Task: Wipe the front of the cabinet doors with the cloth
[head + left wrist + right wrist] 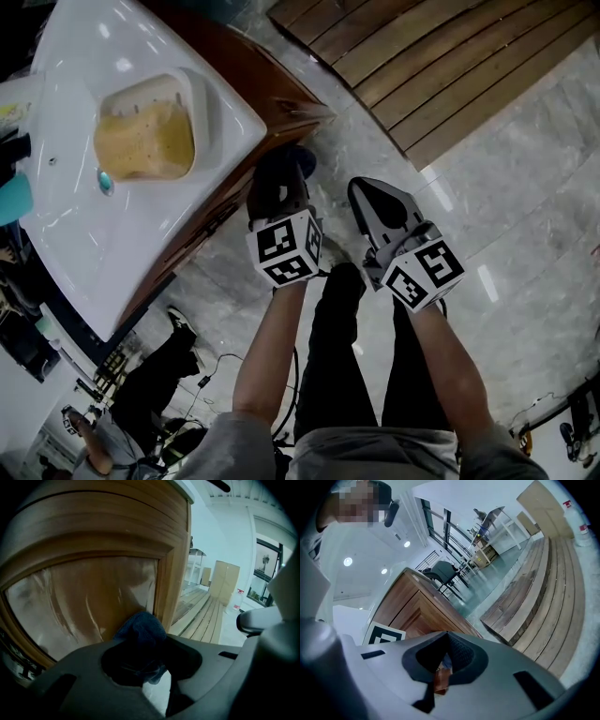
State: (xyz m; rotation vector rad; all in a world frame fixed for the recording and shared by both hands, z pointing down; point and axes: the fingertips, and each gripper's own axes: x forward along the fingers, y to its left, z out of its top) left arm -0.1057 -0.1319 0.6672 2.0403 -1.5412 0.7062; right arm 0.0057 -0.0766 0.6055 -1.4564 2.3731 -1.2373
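The wooden cabinet stands under a white sink top at the left of the head view. My left gripper is shut on a dark blue cloth and holds it against the cabinet front. In the left gripper view the cloth bulges from the left gripper and touches the lower right corner of the door panel, next to the door frame. My right gripper hangs beside it over the floor, jaws together, holding nothing; the right gripper faces the cabinet's side.
A yellow cloth lies in the sink basin. Wooden decking runs behind the cabinet's corner. My own legs stand on the marble floor. A person sits low at the bottom left, with cables nearby.
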